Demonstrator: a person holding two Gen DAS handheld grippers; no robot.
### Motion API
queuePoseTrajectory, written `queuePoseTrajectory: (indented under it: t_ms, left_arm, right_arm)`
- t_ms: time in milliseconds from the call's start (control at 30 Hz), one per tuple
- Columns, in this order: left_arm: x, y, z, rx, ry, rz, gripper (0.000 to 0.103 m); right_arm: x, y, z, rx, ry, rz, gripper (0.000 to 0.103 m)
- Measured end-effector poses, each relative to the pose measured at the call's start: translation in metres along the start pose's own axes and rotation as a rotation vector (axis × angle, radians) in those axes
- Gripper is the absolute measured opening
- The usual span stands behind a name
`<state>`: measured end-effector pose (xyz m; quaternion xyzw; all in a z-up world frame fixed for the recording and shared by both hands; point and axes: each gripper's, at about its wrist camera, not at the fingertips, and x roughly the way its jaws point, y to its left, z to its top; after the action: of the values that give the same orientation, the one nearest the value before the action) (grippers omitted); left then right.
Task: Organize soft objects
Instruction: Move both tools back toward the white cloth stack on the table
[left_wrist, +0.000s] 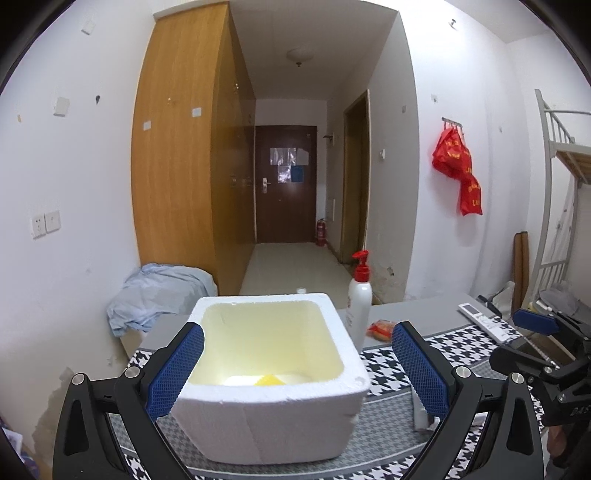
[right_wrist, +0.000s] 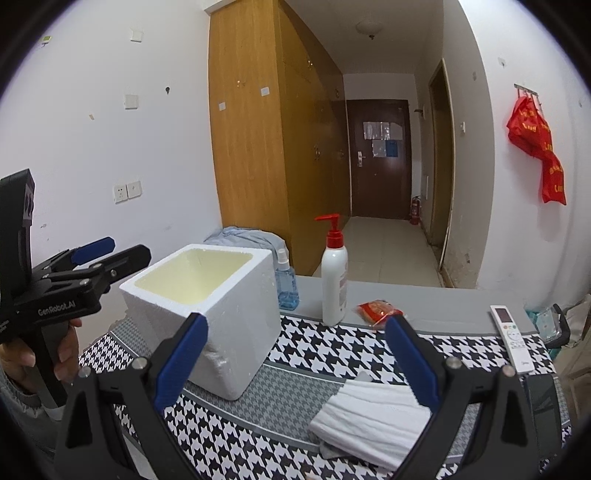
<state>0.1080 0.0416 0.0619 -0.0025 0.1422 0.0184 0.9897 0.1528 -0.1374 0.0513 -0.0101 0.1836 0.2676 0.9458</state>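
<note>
A white foam box (left_wrist: 273, 376) stands on the houndstooth cloth; a yellow and white soft item (left_wrist: 269, 379) lies at its bottom. The box also shows in the right wrist view (right_wrist: 221, 314). My left gripper (left_wrist: 297, 347) is open and empty, its blue pads either side of the box, just above it. It also shows from the side in the right wrist view (right_wrist: 110, 254). My right gripper (right_wrist: 295, 339) is open and empty, above a folded white cloth (right_wrist: 369, 417) that lies on the table. My right gripper also shows in the left wrist view (left_wrist: 535, 321).
A white pump bottle (right_wrist: 334, 280), a blue spray bottle (right_wrist: 286, 284), a red snack packet (right_wrist: 378, 310) and a white remote (right_wrist: 511, 338) sit along the table's far side. A blue bundle of fabric (left_wrist: 155, 295) lies by the wardrobe. A bunk bed (left_wrist: 565, 177) stands at the right.
</note>
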Motion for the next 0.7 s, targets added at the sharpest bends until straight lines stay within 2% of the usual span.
queuePoseTrajectory:
  t_ms: [167,433,700]
  left_arm:
    - [-0.012,-0.008,-0.002,-0.001,-0.004,-0.041,0.102]
    - [-0.025,-0.02,-0.009,0.013,-0.018,-0.038,0.102]
    - [-0.029,-0.031,-0.019,0.032,-0.022,-0.076,0.102]
  right_arm:
    - [-0.01,0.0,-0.004,0.013,0.004,-0.005,0.099]
    - [-0.029,0.003,-0.012,-0.024,-0.034,-0.024,0.099]
    - [-0.035,0.0,-0.023,-0.025,-0.038,-0.043,0.099]
